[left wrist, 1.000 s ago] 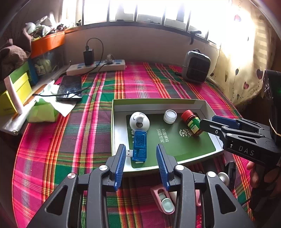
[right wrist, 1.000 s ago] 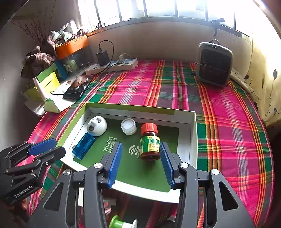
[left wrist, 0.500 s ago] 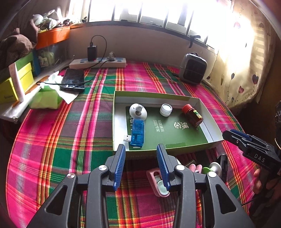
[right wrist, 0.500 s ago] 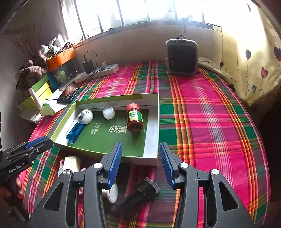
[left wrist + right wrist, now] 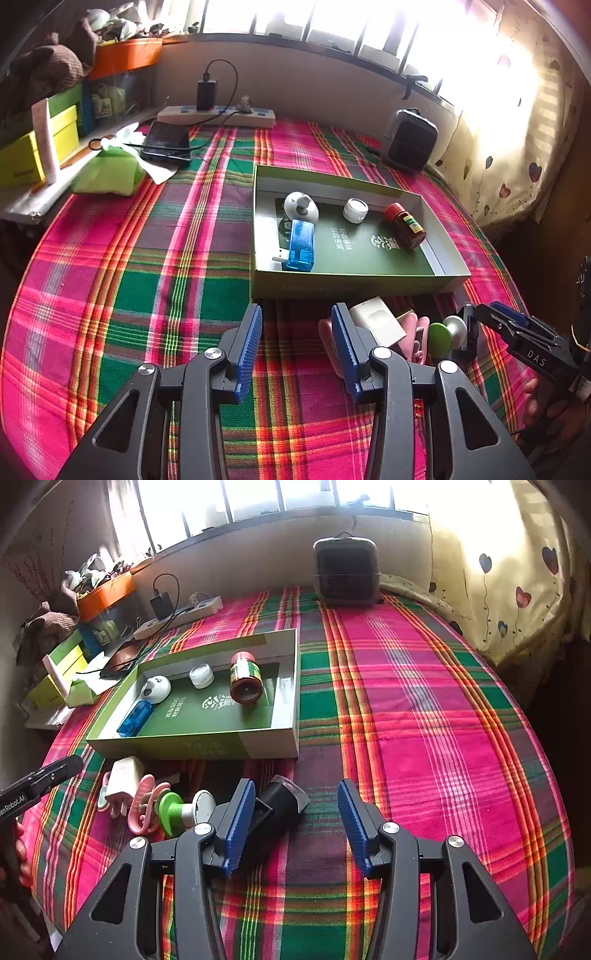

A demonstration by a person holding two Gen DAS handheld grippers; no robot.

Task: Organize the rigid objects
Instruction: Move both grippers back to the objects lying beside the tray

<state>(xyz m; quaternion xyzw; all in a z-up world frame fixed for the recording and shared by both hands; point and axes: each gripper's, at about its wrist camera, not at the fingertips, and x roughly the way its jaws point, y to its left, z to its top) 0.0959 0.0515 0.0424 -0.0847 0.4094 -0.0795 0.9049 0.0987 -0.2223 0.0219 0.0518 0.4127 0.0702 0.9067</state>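
Note:
A shallow green box [image 5: 351, 286] [image 5: 258, 744] on the plaid cloth holds a blue USB device [image 5: 301, 245] [image 5: 135, 716], a white round gadget [image 5: 301, 206] [image 5: 155, 688], a small white jar [image 5: 355, 210] [image 5: 201, 675] and a red-capped brown bottle [image 5: 404, 225] [image 5: 244, 677] on its side. In front of the box lie a white charger [image 5: 376, 321] [image 5: 123, 779], pink clips [image 5: 146, 803], a green-and-white spool [image 5: 184, 810] [image 5: 445, 334] and a black cylinder [image 5: 279, 806]. My left gripper [image 5: 295, 338] hovers open and empty beside the charger. My right gripper [image 5: 295, 818] is open, just right of the black cylinder.
A power strip [image 5: 218, 114] with a charger, a phone [image 5: 166, 140], a green tissue pack [image 5: 105, 173] and yellow-green boxes [image 5: 22, 162] crowd the far left. A small grey heater [image 5: 345, 570] stands at the back. A curtain [image 5: 517, 572] hangs on the right.
Both grippers have pulled back from over the box toward its near side, bringing the loose items in front of it into view. Both stayed open.

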